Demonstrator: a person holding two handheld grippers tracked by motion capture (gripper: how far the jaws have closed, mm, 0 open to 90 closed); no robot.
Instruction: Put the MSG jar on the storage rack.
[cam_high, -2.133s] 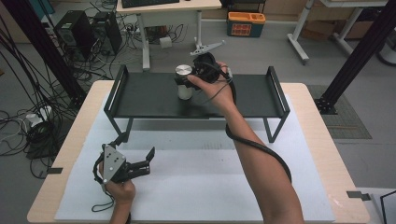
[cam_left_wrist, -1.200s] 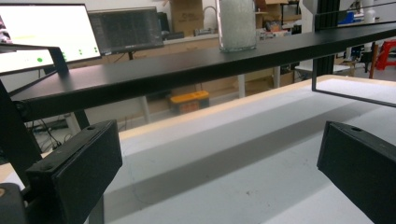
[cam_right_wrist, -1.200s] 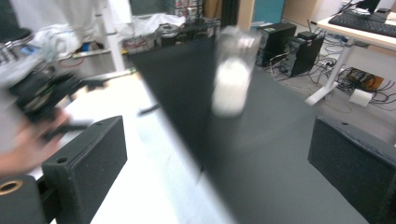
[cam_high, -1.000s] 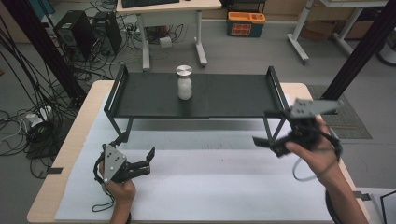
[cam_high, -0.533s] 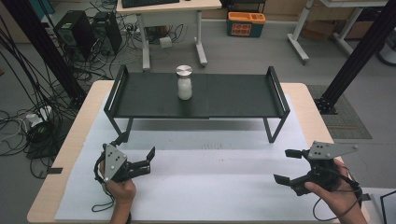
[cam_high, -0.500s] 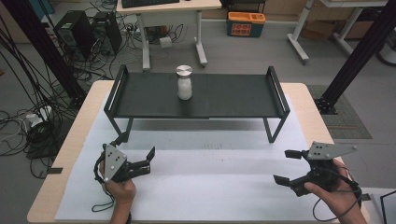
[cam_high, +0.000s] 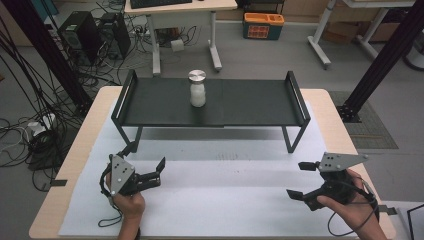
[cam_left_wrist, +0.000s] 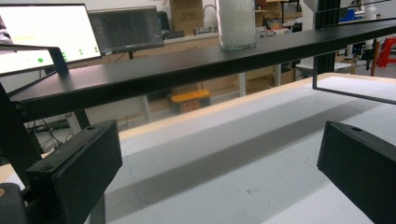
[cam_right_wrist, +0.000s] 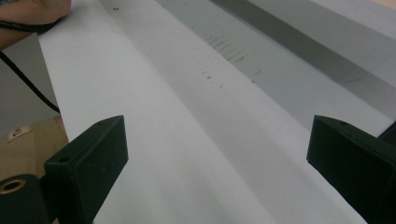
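White sheet (cam_high: 220, 200) covers the desk (cam_high: 92, 115), lab floor with cables and a second table behind. I'm reading near to far.

Left tool (cam_high: 147, 172) sits at the near left of the sheet, held in the person's left hand (cam_high: 127, 202), jaws spread apart, nothing between them. In the left gripper view both black jaws are wide, with bare sheet between.

Right tool (cam_high: 301, 180) is at the near right of the sheet, in the right hand (cam_high: 350, 207), jaws also spread wide and empty, pointing left across the sheet. Right gripper view confirms it: bare white sheet between the jaws, with the other hand at the top left corner.

Black rack (cam_high: 295, 97) stands on legs across the far half of the desk, beyond both tools.

Jar (cam_high: 197, 89) stands upright on the rack's top, a bit left of its middle, metal lid on, white contents. It's well apart from both tools: far and to the right of the left tool, far and to the left of the right tool. Left gripper view shows the jar's (cam_left_wrist: 236, 23) base on the rack edge (cam_left_wrist: 187, 70), above and beyond the jaws, roughly on their centre line. Neither tool touches it.
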